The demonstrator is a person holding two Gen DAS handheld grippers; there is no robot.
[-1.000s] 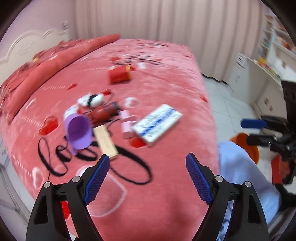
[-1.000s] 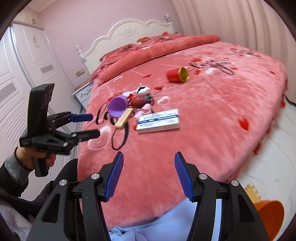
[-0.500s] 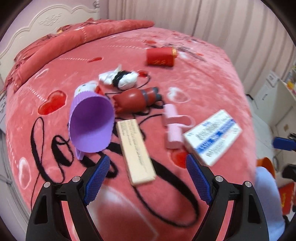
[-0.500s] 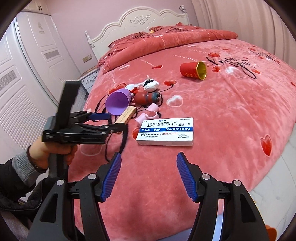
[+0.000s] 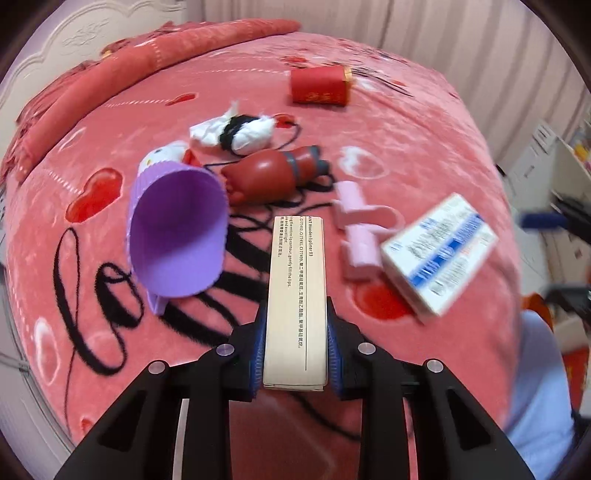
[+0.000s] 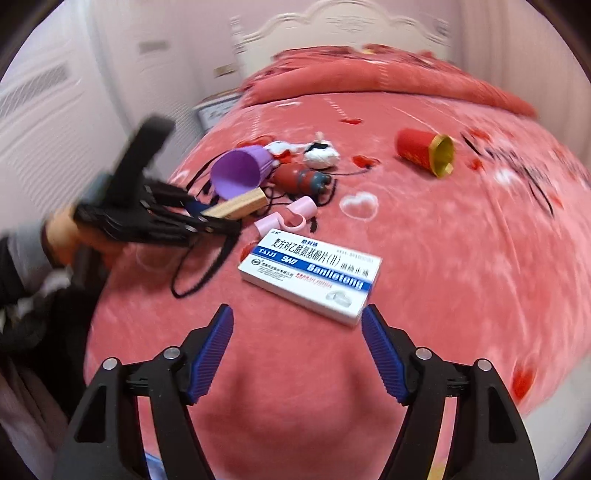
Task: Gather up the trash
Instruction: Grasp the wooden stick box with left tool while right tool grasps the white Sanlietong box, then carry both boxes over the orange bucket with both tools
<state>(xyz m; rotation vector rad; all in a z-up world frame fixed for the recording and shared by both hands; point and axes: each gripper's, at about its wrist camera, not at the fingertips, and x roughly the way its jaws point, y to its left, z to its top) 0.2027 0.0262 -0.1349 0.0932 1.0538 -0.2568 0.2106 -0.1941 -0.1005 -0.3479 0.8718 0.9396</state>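
My left gripper (image 5: 295, 347) is shut on a long beige cardboard box (image 5: 296, 291), gripped near its near end; the box also shows in the right wrist view (image 6: 236, 207). My right gripper (image 6: 297, 350) is open and empty, just short of a white and blue medicine box (image 6: 310, 275) that lies flat on the red bedspread (image 6: 461, 258). A purple cup (image 5: 177, 236) lies on its side left of the beige box. A red paper cup (image 5: 319, 85) lies farther back. A crumpled white tissue (image 5: 236, 133) lies behind the purple cup.
A dark red toy bottle (image 5: 273, 175), a pink plastic clip (image 5: 360, 229) and a black cord (image 5: 110, 295) lie among the items. The headboard (image 6: 343, 26) and rolled duvet (image 6: 388, 77) are at the far end. A white cabinet (image 5: 546, 177) stands right of the bed.
My left gripper moved forward and shut on the beige box. My right gripper moved closer to the medicine box, still open.
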